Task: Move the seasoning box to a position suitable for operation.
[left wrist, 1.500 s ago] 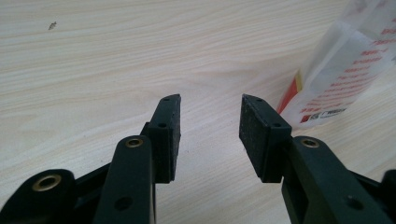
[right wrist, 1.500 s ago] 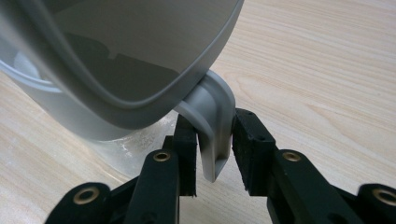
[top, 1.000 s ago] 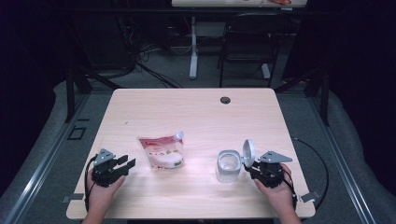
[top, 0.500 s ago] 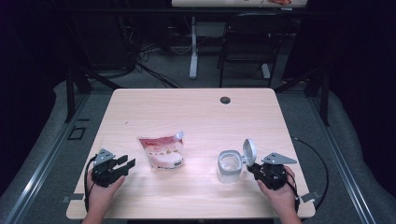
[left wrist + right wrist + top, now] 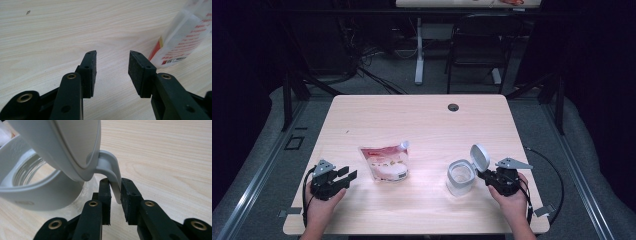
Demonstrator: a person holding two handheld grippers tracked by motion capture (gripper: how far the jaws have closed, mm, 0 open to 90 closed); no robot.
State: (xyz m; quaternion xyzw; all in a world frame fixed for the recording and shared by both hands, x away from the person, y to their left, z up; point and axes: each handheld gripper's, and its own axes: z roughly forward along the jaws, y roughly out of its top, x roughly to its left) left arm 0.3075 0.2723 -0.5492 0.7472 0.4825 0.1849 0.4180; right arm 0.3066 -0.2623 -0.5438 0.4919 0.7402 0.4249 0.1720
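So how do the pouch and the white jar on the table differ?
The pouch is soft, flat and printed in red and white; the jar is rigid, round and plain white. The pouch looks closed, with a spout at one corner; the jar stands upright with its hinged lid flipped open. No tool touches the pouch, while the right tool pinches the jar's lid tab. Both rest on the wooden table.

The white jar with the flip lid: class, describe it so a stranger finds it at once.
On the wooden table, look at the near right part, beside the right gripper. There stands the white jar, its round hinged lid raised, unlike the flat red-printed pouch to its left.
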